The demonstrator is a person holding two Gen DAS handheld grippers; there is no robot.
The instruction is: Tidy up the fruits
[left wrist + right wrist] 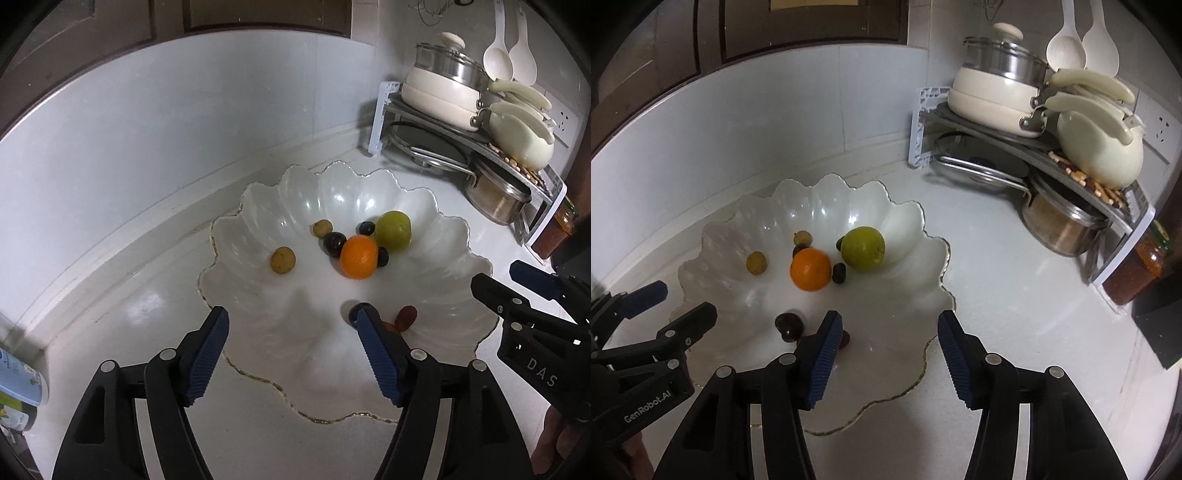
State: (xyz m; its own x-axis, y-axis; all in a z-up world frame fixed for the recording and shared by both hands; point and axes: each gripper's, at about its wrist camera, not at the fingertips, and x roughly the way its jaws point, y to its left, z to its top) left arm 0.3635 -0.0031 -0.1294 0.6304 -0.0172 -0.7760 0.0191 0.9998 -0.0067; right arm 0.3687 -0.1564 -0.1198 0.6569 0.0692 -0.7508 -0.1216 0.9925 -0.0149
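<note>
A white scalloped bowl (443,280) (905,229) sits on the white counter. It holds an orange (359,257) (810,269), a green fruit (392,230) (863,249), two small tan fruits (283,260) (756,263), several dark plums (334,243) (789,325) and a reddish-brown fruit (406,316). My left gripper (291,321) is open and empty above the bowl's near rim. My right gripper (890,325) is open and empty over the bowl's near right side. Each gripper shows in the other's view.
A corner rack (436,122) (997,129) at the back right holds cream pots, lids and a steel pot (1060,225). A jar of red-orange preserve (1137,269) stands beside it. White spoons hang on the wall. A printed container (18,384) stands at the left.
</note>
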